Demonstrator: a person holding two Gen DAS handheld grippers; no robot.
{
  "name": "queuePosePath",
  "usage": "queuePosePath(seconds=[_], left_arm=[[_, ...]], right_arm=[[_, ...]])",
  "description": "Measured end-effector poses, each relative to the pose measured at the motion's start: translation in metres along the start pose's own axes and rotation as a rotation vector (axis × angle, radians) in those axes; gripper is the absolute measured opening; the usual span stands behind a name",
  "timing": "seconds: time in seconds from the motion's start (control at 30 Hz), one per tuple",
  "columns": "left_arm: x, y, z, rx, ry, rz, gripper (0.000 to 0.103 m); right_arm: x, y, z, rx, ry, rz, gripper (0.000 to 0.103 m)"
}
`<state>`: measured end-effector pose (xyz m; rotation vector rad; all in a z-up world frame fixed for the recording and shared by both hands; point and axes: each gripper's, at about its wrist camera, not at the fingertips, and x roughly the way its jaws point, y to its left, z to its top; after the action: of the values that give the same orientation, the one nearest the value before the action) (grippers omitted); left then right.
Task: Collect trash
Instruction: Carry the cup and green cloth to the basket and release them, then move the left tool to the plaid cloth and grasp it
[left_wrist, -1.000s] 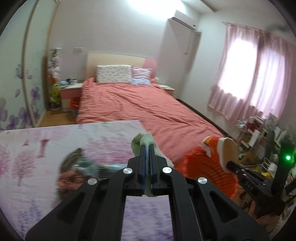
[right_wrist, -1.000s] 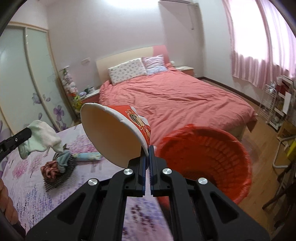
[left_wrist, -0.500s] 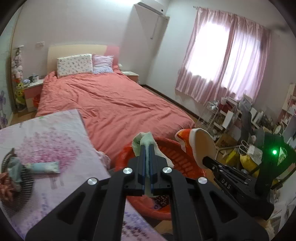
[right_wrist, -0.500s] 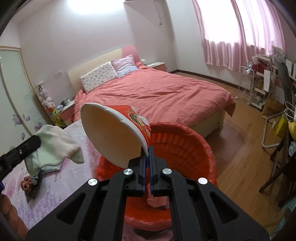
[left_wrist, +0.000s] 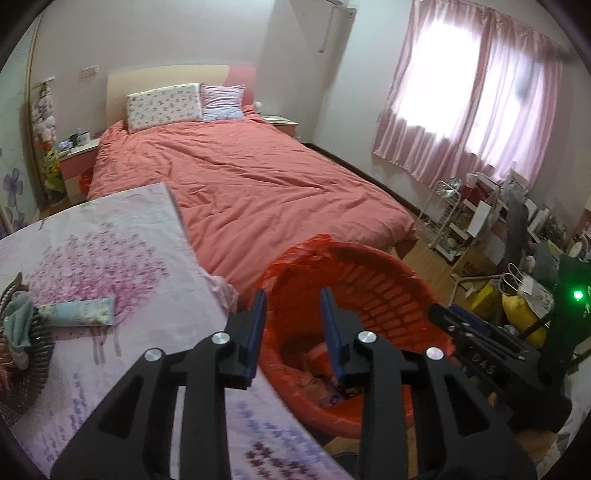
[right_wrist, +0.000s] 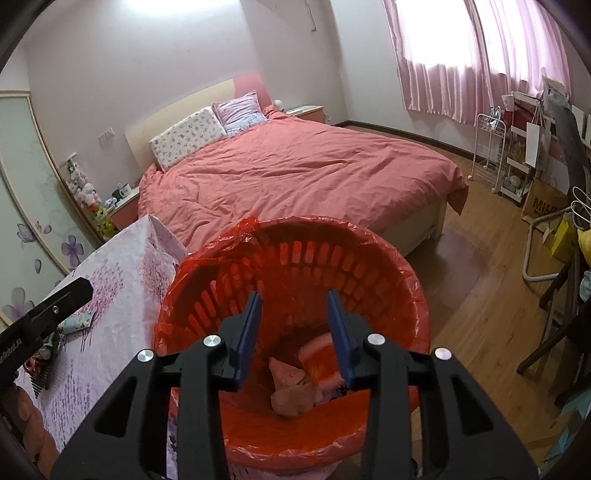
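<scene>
Red bin (right_wrist: 291, 280): directly below both our grippers.
Left gripper (left_wrist: 291, 325): fingers just opened, empty.
Right gripper (right_wrist: 293, 328): just opened, empty.
Blue packet (left_wrist: 75, 312): on table, far left, long axis left-right, nearer our left hand.

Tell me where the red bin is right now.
The red bin stands on the floor at the foot of the bed, beside the table; in both wrist views it lies right under the open grippers.

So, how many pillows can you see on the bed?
2. A white floral pillow leans against the headboard on the left, and a lilac pillow is right beside it, on its right. More may be hidden behind them.
</scene>
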<state>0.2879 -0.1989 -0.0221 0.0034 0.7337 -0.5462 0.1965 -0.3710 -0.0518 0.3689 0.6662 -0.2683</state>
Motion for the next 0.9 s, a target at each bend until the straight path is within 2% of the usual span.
queuePosePath(seconds=[0.4,0.53,0.77,0.9], left_arm=[[-0.047,0.065,-0.013,-0.015,-0.026,0.158,0.045],[-0.069,0.101,-0.019,-0.055,-0.032,0.217,0.049],[-0.113,0.173,-0.043,-0.098,-0.057,0.385,0.052],[-0.126,0.211,-0.057,-0.161,-0.032,0.422,0.052]], right_arm=[[-0.012,0.040,-0.002,-0.069,-0.005,0.025,0.040],[-0.015,0.060,-0.006,-0.092,0.001,0.045,0.040],[-0.018,0.097,-0.022,-0.136,0.023,0.095,0.040],[-0.015,0.122,-0.033,-0.163,0.051,0.128,0.040]])
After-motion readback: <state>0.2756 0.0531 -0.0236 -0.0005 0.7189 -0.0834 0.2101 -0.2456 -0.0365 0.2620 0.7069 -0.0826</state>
